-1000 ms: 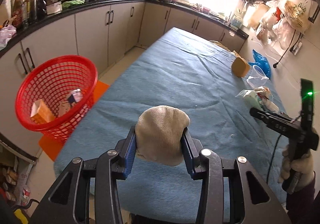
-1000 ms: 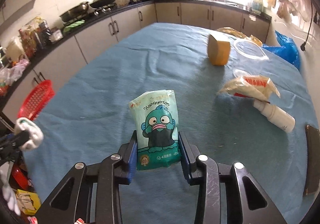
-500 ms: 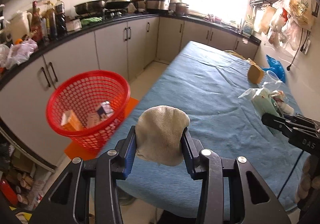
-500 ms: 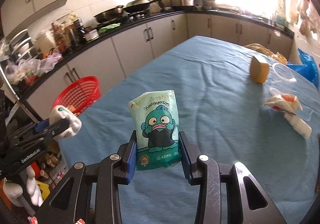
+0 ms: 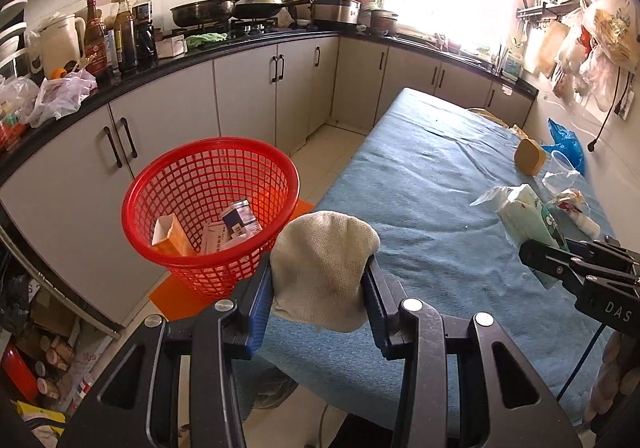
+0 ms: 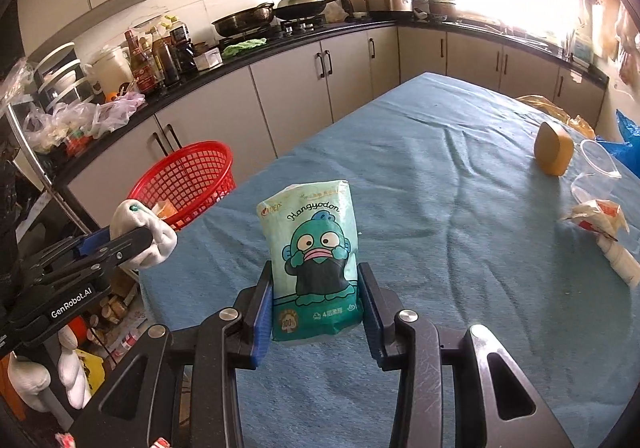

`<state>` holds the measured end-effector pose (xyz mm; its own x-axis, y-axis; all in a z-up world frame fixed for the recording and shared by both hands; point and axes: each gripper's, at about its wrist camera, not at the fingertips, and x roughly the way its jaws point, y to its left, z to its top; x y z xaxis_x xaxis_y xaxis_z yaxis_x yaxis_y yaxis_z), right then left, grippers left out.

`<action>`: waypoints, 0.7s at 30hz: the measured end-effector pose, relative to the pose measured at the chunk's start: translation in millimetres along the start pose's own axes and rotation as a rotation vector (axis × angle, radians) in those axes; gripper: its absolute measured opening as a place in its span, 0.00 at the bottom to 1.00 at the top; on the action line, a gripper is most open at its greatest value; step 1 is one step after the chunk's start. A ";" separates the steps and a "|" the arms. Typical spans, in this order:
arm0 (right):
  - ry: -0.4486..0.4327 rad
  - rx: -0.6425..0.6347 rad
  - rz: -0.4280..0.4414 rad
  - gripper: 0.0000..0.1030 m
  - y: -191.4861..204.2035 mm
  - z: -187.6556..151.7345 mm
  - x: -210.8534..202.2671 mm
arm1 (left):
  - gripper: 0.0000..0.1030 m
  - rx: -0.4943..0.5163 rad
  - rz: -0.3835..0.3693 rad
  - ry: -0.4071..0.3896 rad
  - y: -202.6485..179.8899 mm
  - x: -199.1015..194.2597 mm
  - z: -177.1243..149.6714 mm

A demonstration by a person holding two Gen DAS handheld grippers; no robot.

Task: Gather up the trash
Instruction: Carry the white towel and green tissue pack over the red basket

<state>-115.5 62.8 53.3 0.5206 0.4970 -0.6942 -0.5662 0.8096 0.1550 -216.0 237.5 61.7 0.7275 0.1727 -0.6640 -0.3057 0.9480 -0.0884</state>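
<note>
A wadded off-white cloth (image 5: 322,268) sits pinched between the blue pads of the left gripper (image 5: 318,288), held in the air over the near edge of the blue-covered table (image 5: 420,176), just beside the red mesh basket (image 5: 212,204). The basket stands on the floor against the grey cabinets (image 5: 244,100) and already holds small cartons and a box. The right gripper (image 6: 316,300) clamps a green tissue pack (image 6: 312,252) printed with a cartoon fish, upright above the tablecloth. Further along the table lie a tan sponge-like block (image 6: 554,152), a clear plastic cup (image 6: 596,172), a crumpled wrapper (image 6: 596,214) and a small white bottle (image 6: 620,260).
</note>
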 end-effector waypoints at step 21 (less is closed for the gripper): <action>0.015 -0.056 0.055 0.41 35.6 14.3 17.9 | 0.39 -0.043 -0.059 -0.052 38.5 -24.6 23.8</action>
<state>-117.2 105.0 56.4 0.4787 0.5352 -0.6960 -0.6287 0.7623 0.1537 -231.0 276.1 92.3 0.7755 0.1316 -0.6175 -0.2867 0.9448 -0.1588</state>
